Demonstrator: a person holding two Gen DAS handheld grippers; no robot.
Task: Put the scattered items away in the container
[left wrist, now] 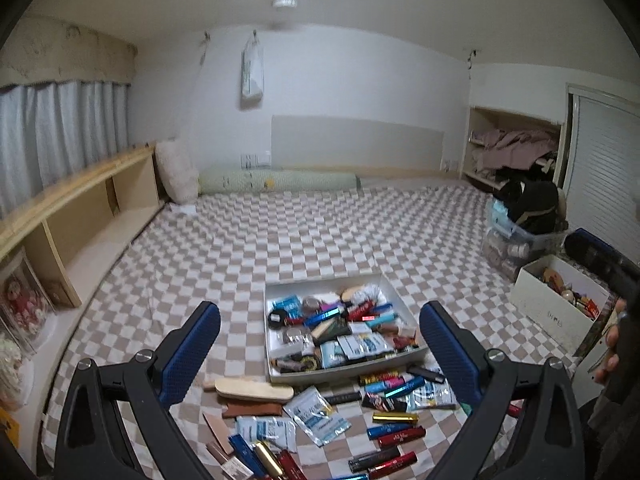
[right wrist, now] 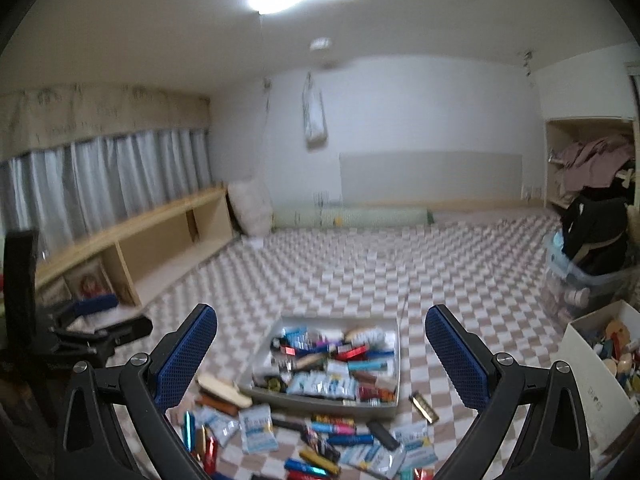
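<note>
While both grippers hang open and hold nothing — toys wait.
The tray [left wrist: 404, 354] is full — packets [left wrist: 318, 414] lie beside it.

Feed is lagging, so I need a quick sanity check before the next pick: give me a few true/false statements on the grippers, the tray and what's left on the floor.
1. The left gripper is open and holds nothing. True.
2. The right gripper is shut on a packet. False: it is open, nothing between its fingers.
3. The grey tray already holds many items. True.
4. All scattered items are in the tray. False: tubes and white packets lie on the checkered mat in front of it.
5. The wooden brush lies inside the tray. False: it lies on the mat, near the tray's corner.
</note>
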